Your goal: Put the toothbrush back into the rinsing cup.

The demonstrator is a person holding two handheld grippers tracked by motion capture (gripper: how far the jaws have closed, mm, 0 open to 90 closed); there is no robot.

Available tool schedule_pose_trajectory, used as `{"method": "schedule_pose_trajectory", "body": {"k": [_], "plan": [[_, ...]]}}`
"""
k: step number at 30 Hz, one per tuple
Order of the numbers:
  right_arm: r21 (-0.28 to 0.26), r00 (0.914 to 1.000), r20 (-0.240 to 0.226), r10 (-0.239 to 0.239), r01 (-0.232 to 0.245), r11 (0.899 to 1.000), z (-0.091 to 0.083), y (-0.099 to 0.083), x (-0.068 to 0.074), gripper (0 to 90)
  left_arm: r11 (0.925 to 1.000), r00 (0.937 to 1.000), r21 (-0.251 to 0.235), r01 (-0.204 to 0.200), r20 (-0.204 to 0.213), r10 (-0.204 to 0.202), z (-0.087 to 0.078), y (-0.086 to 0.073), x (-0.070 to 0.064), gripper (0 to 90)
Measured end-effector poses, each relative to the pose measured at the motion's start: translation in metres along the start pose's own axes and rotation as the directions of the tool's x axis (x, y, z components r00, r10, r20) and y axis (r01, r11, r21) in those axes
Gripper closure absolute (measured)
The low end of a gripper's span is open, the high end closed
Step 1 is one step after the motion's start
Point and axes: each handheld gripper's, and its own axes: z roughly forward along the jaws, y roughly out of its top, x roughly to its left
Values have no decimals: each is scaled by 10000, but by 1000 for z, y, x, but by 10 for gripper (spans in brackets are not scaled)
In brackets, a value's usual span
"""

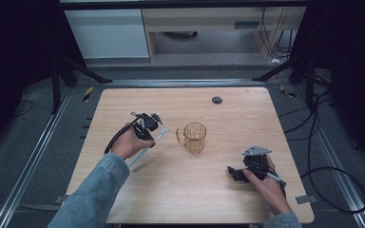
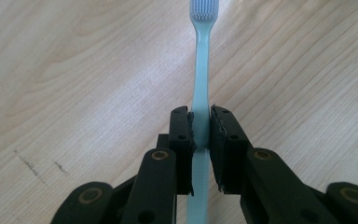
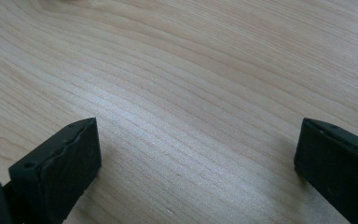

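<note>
— Where's the toothbrush (image 2: 200,84)?
— Pinched by its handle in the left gripper (image 2: 200,128), bristle end sticking out past the jaws over the bench (image 1: 228,185), pointing towards the amber mug (image 1: 194,137) just beside it.
— And the right gripper (image 3: 196,154)?
— Jaws spread wide, holding nothing, low over bare wood near the bench's front right, well apart from the mug.

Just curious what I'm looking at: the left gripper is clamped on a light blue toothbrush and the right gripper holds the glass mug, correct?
Not quite. The right gripper holds nothing; the right gripper view shows its jaws wide open over bare table. The glass mug stands alone. The left gripper does clamp the toothbrush.
</note>
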Motion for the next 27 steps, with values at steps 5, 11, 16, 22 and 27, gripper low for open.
{"method": "schedule_pose_trajectory", "body": {"k": [5,11,16,22,27], "plan": [[5,10000,12,-2,2,10000,0,0,0,8,9981,9998,-592,156,-106,-163,-12,5,2,787],[10,10000,-15,4,-4,10000,0,0,0,7,9861,9989,-1606,437,-119,-462,-23,9,5,787],[5,10000,-35,-14,14,10000,0,-1,0,7,9769,9985,-2095,416,-256,-480,-30,13,2,787],[-17,9999,-95,-101,100,9999,-1,-1,0,7,9627,9975,-2661,481,-368,-600,-36,19,-2,787],[-15,9999,-110,-130,129,9999,-1,-1,0,7,9476,9977,-3155,500,-274,-617,-40,24,-4,787]]}}
